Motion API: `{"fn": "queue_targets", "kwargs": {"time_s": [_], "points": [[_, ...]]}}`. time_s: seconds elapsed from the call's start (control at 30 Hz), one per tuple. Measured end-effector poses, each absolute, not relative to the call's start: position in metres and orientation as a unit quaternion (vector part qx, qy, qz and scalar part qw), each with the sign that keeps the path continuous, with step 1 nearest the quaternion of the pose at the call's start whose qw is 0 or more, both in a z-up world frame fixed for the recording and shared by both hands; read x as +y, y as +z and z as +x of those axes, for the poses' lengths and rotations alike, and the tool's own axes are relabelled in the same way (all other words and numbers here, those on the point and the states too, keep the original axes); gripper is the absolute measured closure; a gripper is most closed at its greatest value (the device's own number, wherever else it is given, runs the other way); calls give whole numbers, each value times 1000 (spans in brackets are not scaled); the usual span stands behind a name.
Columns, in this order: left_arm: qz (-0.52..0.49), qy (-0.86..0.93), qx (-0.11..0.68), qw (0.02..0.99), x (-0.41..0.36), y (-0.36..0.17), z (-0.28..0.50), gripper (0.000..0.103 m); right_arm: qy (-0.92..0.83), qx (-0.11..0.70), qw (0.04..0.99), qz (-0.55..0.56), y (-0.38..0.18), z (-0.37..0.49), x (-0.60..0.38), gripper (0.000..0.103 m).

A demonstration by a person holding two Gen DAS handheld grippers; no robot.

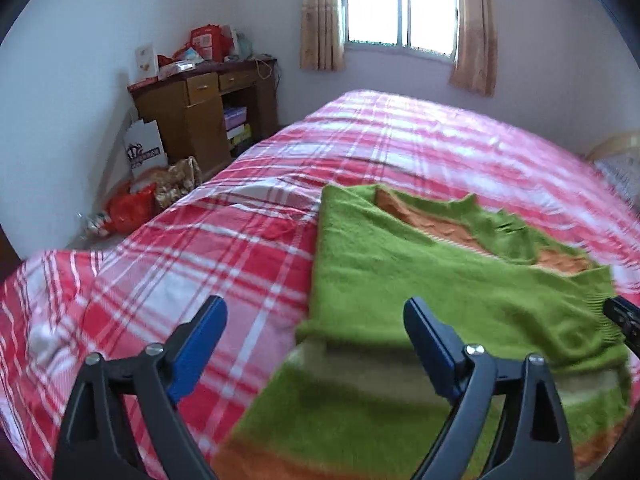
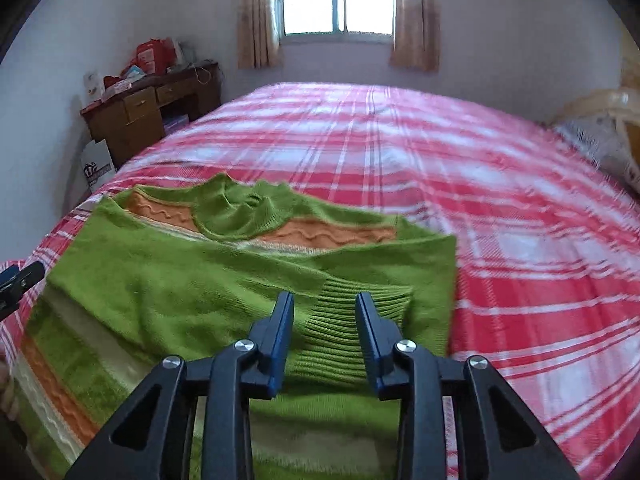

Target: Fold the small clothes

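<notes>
Right wrist view: a green sweater [image 2: 208,280] with orange bands lies partly folded on a red plaid bedspread [image 2: 520,240]; the right gripper [image 2: 325,308] hovers over its ribbed cuff [image 2: 348,320], jaws partly apart, gripping nothing; the left gripper [image 1: 316,316], jaws spread wide and empty, hangs above the sweater's left edge.

One sweater [image 2: 248,280], one bed [image 2: 400,140] — two grippers: left gripper [image 1: 316,320], right gripper [image 2: 325,308].

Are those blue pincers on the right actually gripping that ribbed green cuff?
Cannot tell. In the right wrist view the right gripper has its jaws apart, straddling the sweater's ribbed cuff, but no gap or contact at the pads is plain.
</notes>
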State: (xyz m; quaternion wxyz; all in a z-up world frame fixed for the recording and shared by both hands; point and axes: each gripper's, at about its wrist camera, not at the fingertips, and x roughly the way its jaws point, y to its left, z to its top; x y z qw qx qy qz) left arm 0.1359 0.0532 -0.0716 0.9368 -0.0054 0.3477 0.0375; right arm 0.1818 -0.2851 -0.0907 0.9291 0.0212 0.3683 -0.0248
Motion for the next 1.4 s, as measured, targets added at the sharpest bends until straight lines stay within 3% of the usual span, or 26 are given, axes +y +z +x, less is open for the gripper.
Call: {"fn": "queue_targets", "kwargs": {"time_s": [0.1,0.3,0.43,0.67,0.77,0.83,0.93,1.4], "points": [[4,58,400,915,57,-98,159,10,-24,410,910,57,-116,191,-296,70],[-56,48,404,912,80,-102,158,2,-13,400,913,83,-115,187,-303,69],[-10,41,390,920,72,-90,137,4,-20,400,914,67,-106,182,-298,69],[52,-4,334,941,52,-54,63,4,14,308,948,72,-46,82,-297,68],[50,-21,338,940,48,-49,46,3,7,288,956,56,-28,38,-294,56],[52,-30,343,937,46,-50,36,3,-1,271,961,50,-20,7,-296,40],[63,-33,350,934,42,-56,22,3,-8,249,967,47,-13,-38,-297,38],[30,-53,343,937,100,-56,-61,0,24,371,928,37,-75,-147,-290,38]]}}
